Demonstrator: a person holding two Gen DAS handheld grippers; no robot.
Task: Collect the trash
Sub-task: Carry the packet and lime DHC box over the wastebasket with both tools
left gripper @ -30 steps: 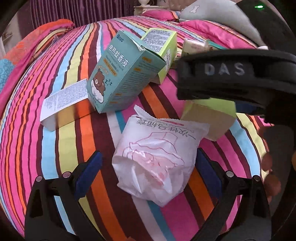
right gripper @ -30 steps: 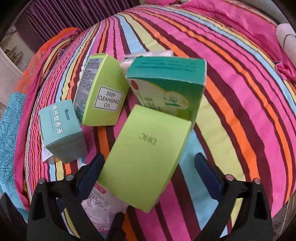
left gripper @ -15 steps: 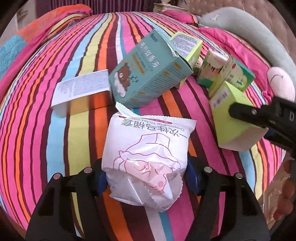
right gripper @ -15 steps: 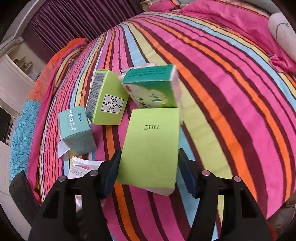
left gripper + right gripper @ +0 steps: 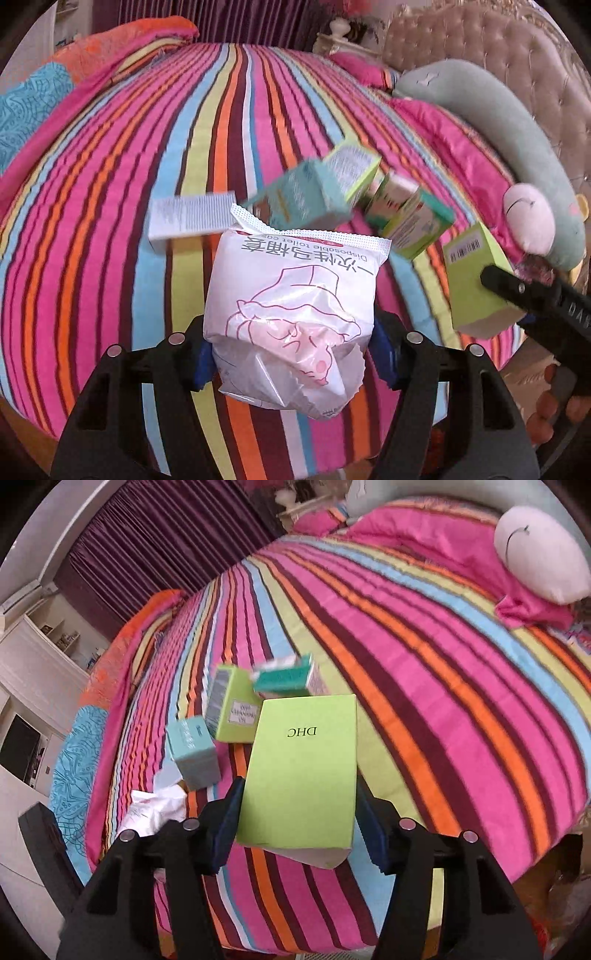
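Since the earlier frames both grippers have closed and lifted their loads off the striped bedspread [image 5: 122, 192]. The left gripper [image 5: 291, 354], spread wide a second ago, is now clamped on the white packet [image 5: 295, 310], its blue pads pressing the packet's two sides near the lower end; the packet hangs in front of the camera, above the bed. The right gripper [image 5: 297, 819], likewise apart before, now squeezes the green box [image 5: 303, 771] between its pads, the "DHC" print facing up and reading upside down. In the left view that same green box [image 5: 474, 280] shows raised at the right edge, with one black finger of the right gripper across it.

The other trash sits farther off than before and is blurred by motion. On the bedspread lie a teal box [image 5: 299, 201] leaning over, a second green box [image 5: 231, 709] behind it, a green-and-white carton [image 5: 410, 218] and a folded white leaflet [image 5: 190, 216], all close together beyond the packet. The held packet hides the near part of the teal box. A grey plush pillow [image 5: 491, 122] with a white round face lies along the tufted headboard [image 5: 517, 51], with purple curtains [image 5: 166, 542] behind.
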